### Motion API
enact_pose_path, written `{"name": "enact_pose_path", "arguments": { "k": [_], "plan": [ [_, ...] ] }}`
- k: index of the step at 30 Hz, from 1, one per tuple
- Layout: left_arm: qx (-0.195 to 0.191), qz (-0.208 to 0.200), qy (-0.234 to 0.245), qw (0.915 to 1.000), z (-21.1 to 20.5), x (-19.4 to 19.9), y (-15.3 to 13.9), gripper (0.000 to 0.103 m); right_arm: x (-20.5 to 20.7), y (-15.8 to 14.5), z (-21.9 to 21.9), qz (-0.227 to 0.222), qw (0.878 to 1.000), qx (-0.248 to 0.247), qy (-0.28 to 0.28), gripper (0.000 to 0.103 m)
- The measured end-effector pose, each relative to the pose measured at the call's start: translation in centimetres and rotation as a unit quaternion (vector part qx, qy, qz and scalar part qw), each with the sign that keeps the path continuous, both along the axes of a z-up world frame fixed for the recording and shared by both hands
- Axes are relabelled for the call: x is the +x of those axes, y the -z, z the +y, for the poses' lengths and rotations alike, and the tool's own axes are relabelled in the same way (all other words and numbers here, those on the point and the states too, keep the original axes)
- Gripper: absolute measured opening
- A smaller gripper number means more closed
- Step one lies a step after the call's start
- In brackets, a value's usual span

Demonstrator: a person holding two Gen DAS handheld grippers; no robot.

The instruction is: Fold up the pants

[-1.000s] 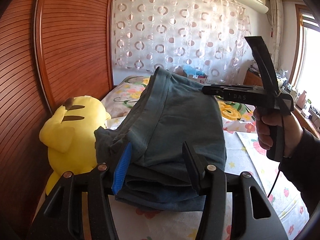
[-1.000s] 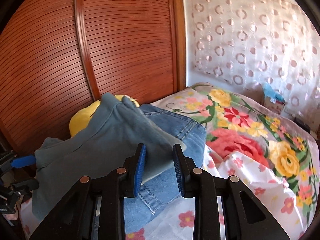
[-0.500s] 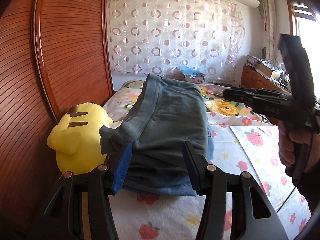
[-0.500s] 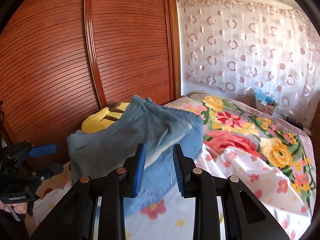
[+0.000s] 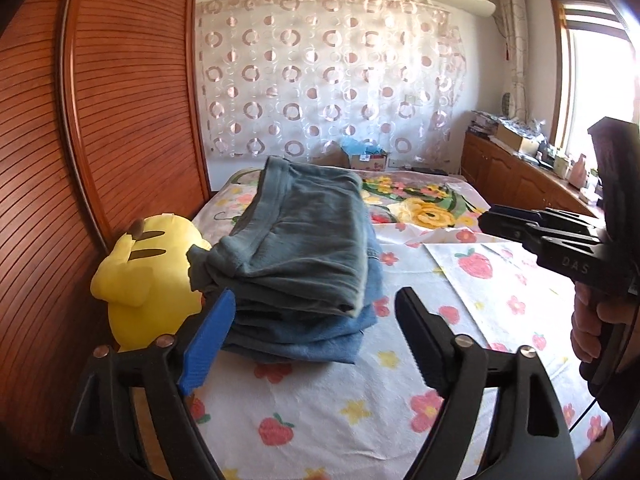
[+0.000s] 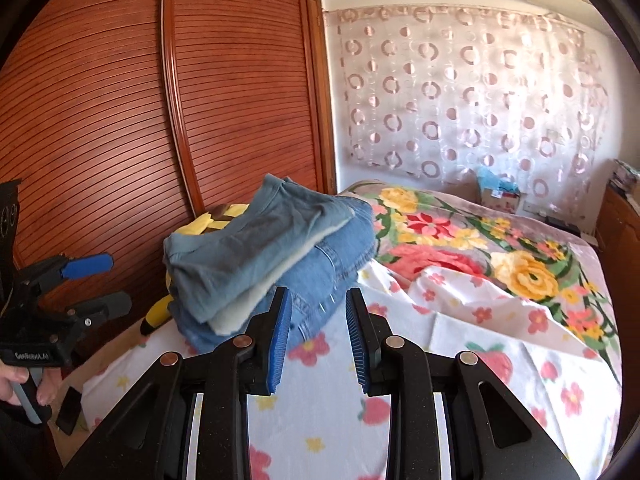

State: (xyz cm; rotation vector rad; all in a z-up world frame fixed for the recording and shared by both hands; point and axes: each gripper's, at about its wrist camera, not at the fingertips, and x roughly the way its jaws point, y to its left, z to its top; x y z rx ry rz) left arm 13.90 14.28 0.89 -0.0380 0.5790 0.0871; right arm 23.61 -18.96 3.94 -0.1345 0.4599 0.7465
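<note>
Folded grey-green pants (image 5: 304, 248) lie on top of a folded pair of blue jeans (image 5: 304, 336) on the bed. My left gripper (image 5: 315, 294) sits just in front of this stack with its jaws opening wide; the pads touch no cloth. In the right wrist view the same pants (image 6: 248, 256) rest on the jeans (image 6: 328, 260). My right gripper (image 6: 317, 294) hangs short of the stack, open by a narrow gap with nothing in it. Each gripper shows in the other's view: the right one (image 5: 540, 236) at the right edge, the left one (image 6: 88, 280) at the left edge.
A yellow plush toy (image 5: 148, 272) lies left of the stack against the slatted wooden wardrobe (image 5: 120, 120). A white strawberry-print sheet (image 5: 500, 280) and a floral blanket (image 6: 500, 264) cover the bed. A wooden cabinet with clutter (image 5: 512, 176) stands at the right.
My left gripper let go of the pants, spread its jaws and drew back. The right gripper pulled back from the stack. The pants settled flat on the jeans.
</note>
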Motion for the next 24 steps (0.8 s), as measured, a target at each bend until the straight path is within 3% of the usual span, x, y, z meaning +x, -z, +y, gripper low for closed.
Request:
{"name": "enact_pose_path", "arguments": {
  "k": [3,6,11,24],
  "plan": [
    [-0.001,-0.005,0.015,0.9999,-1.1,-0.6,-0.2,0.090,-1.4,0.0,-1.2,0.000,1.000,0.005,0.011,0.030],
    [-0.001,-0.007,0.037,0.9993,-2.3,-1.3,-0.1,0.091,-3.0,0.2,-2.2,0.002,1.000,0.006,0.031,0.042],
    [0.014,-0.003,0.065,0.9978,-5.0,-2.5,0.0,0.091,-6.1,0.2,-3.7,0.005,0.998,0.004,0.068,0.047],
    [-0.004,-0.024,0.109,0.9937,-11.5,-5.1,-1.1,0.091,-15.5,-0.8,-6.7,-0.003,0.986,0.013,0.167,0.063]
  ]
}}
